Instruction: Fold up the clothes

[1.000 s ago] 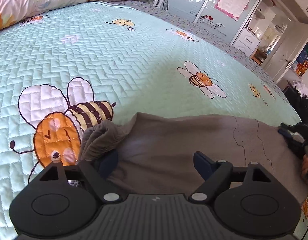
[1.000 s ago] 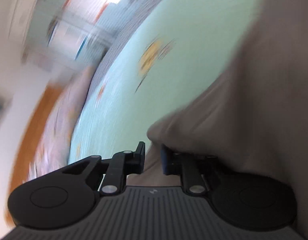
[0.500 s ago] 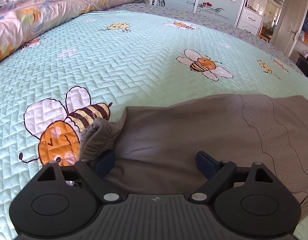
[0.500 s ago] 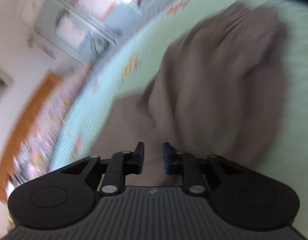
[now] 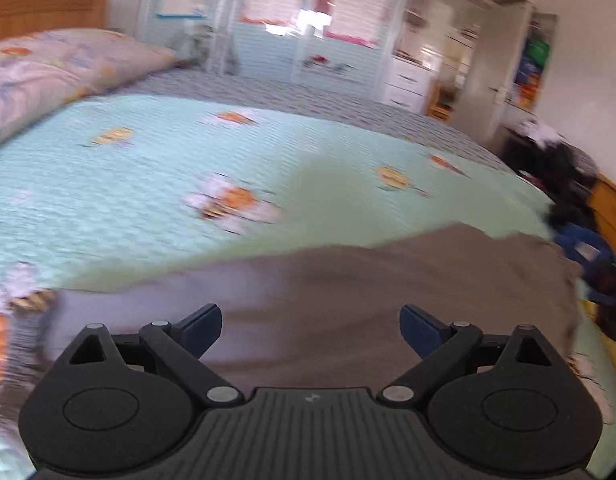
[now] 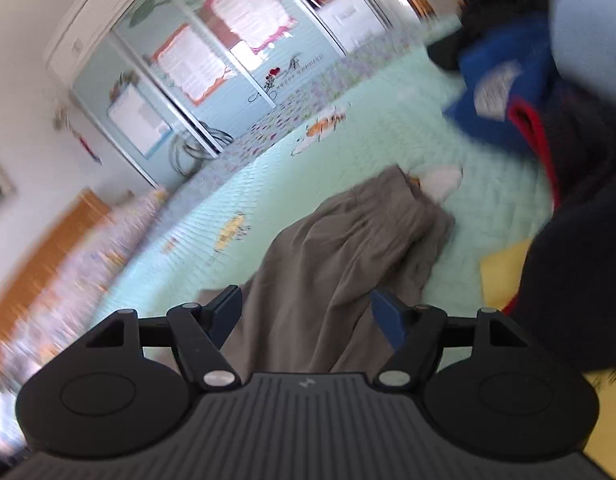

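Spread wide now, right gripper (image 6: 306, 314) having let go of the brown garment (image 6: 339, 248); left gripper (image 5: 311, 326) likewise parted (empty). Fold laid, next one due.

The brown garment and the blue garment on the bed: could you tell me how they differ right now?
The brown garment lies in front of the open right gripper; the blue garment sits farther off, at the bedspread's far side. The brown one is plain; the blue one shows red trim. Both rest unheld on the bedspread.
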{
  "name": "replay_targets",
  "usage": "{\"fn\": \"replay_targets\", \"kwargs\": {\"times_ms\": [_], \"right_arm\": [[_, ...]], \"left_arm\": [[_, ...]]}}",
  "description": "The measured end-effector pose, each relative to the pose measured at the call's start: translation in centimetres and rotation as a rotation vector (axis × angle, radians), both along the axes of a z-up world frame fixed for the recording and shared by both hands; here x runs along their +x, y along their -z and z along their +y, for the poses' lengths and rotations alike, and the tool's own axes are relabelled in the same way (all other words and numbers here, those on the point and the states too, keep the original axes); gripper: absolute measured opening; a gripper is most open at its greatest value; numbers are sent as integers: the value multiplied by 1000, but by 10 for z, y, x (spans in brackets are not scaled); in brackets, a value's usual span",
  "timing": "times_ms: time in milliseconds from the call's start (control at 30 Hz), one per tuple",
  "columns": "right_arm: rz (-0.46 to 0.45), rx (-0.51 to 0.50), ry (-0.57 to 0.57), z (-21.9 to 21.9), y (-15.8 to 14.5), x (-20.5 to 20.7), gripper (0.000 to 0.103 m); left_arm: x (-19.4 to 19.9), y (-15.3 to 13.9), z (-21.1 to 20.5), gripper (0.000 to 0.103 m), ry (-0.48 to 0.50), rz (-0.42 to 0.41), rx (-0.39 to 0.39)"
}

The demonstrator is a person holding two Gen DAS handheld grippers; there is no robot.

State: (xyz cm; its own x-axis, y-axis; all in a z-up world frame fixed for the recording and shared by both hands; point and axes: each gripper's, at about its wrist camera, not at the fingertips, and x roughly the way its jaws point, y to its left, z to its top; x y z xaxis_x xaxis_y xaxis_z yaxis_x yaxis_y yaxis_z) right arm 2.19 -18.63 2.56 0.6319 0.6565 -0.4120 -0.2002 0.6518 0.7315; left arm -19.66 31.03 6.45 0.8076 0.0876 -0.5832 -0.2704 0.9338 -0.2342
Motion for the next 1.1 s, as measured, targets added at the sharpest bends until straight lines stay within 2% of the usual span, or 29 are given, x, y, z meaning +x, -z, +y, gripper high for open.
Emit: {"fn": "replay_targets", "kwargs": {"times_ms": [67,100,233,367,500,667,767,800,833,967,1033,1100], "right_arm": [[40,110,-5,6,14,16,67],[47,130,-1,6,17,18,63],[66,201,14,4,27,26,62],[102,199,63,6,30,37,62],[149,223,88,9,38,48,62],[107,156,118,22,34,48,61],[69,90,101,31,30,47,41],[59,79,90,34,30,47,27],[49,69,78,36,30,47,20],[-18,-57,53,41,17,42,18],[-63,-112,36,45,6,40,14],[-116,-212,40,45,-7,37,12]], "left_arm": [[15,13,-12,96,30,29,-39],[19,20,-17,96,36,45,-42],[26,44,-25,96,40,93,-56],[26,60,-22,98,45,121,-51],[28,63,-25,102,64,136,-33],[30,65,-33,102,73,155,14],[30,65,-33,102,78,154,17],[30,65,-33,102,80,154,19],[30,66,-34,102,81,155,24],[30,66,-37,102,95,166,47],[31,66,-36,102,104,172,49],[30,66,-34,102,113,175,45]]}}
